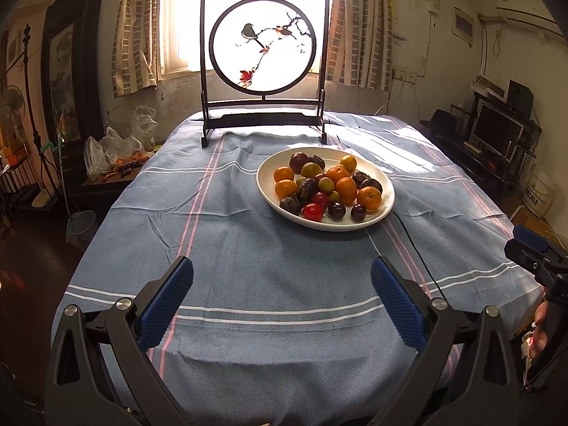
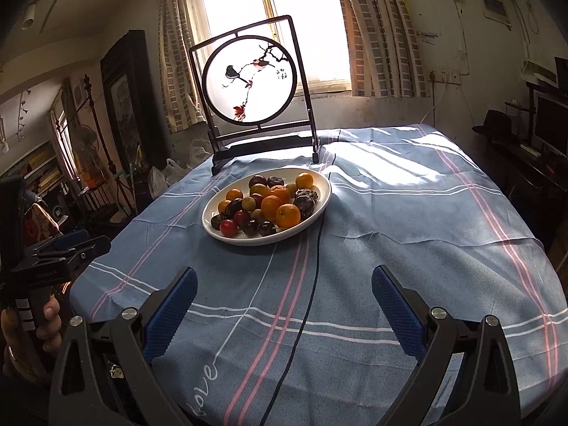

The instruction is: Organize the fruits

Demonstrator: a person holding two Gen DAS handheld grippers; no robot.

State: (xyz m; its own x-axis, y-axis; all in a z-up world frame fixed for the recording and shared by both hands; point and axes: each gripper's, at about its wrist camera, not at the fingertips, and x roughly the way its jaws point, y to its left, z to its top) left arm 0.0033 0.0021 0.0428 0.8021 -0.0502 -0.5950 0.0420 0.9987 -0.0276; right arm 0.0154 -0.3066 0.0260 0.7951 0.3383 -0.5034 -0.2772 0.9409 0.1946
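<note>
We're in a lived-in home, a sitting room by the look of it. Sunlight pours through a window (image 2: 269, 32) hung with checked curtains (image 2: 383, 32), over scuffed plaster walls. The bench (image 1: 248, 248) wears a blue striped cloth, with a decorative bird-painting screen (image 1: 262, 41) standing at its far end and a white plate (image 1: 385, 198) heaped with fruit near the middle. Off to one side, an air conditioner (image 1: 525, 10) on the wall, a monitor (image 1: 495, 129) on a dark stand, a black hat (image 1: 440, 120). On the other side, a tall framed picture (image 2: 122, 96), a standing fan (image 1: 12, 103), plastic bags (image 1: 117, 149) and crowded bookshelves (image 2: 39, 170).
</note>
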